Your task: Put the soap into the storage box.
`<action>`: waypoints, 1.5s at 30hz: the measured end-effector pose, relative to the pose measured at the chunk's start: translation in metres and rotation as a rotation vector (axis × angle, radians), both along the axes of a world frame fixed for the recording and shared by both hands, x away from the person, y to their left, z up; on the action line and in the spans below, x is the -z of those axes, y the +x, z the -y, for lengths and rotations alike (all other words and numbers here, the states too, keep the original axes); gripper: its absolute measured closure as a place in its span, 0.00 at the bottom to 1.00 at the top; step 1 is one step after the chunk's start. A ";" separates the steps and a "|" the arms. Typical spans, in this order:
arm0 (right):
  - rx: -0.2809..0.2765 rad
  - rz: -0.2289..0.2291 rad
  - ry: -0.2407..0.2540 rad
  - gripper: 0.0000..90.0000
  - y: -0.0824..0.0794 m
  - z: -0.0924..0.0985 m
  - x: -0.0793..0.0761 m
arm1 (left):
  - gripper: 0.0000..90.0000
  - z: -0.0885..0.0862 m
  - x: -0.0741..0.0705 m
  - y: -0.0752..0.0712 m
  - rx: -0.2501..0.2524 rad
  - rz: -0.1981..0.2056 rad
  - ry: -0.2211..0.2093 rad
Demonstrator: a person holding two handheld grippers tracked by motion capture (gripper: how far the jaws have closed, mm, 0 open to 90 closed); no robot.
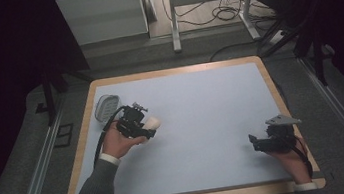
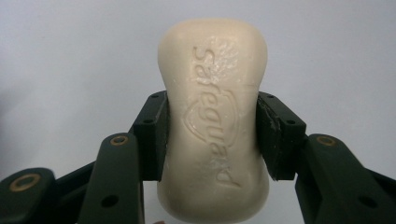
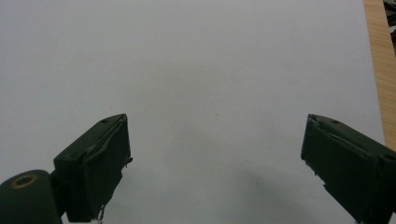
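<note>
- Left gripper view: your left gripper (image 2: 212, 135) clamps one cream soap bar (image 2: 215, 116) by its waist, both pads pressed to its sides; the bar's near end is cut off at the frame's bottom edge.
- High view: just behind that gripper (image 1: 149, 126), near the table's (image 1: 211, 102) far left corner, lies one grey oval soap dish (image 1: 106, 107); what it contains is too small to make out.
- Right gripper view: your right gripper (image 3: 215, 154) stands wide, nothing between its jaws, over bare tabletop (image 3: 210, 70).
- Count: two grippers, one bar, one dish.
</note>
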State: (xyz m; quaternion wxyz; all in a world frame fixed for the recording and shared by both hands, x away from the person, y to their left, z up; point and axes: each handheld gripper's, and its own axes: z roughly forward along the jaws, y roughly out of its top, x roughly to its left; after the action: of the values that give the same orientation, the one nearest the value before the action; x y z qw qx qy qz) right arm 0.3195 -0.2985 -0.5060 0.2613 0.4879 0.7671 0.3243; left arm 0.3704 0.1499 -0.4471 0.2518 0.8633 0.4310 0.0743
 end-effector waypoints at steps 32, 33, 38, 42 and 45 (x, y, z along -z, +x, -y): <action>0.005 -0.008 0.003 0.09 0.001 0.002 0.002 | 0.55 -0.067 -0.017 0.026 -0.150 0.016 -0.015; 0.004 -0.008 0.001 0.09 0.001 0.002 0.002 | 0.55 -0.071 -0.017 0.028 -0.161 0.012 -0.023; 0.006 -0.009 0.003 0.09 0.001 0.003 0.001 | 0.55 -0.083 -0.015 0.035 -0.189 0.000 -0.033; 0.009 -0.009 0.005 0.09 0.000 0.003 0.001 | 0.55 -0.088 -0.018 0.039 -0.206 0.002 -0.013; 0.009 -0.009 0.003 0.09 0.000 0.004 0.001 | 0.55 -0.094 -0.022 0.043 -0.220 0.004 -0.024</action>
State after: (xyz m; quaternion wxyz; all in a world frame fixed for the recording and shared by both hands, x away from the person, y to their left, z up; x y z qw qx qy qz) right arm 0.3200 -0.3028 -0.5074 0.2585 0.4934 0.7655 0.3222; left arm 0.4135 0.2439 -0.4248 0.2530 0.8077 0.5235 0.0980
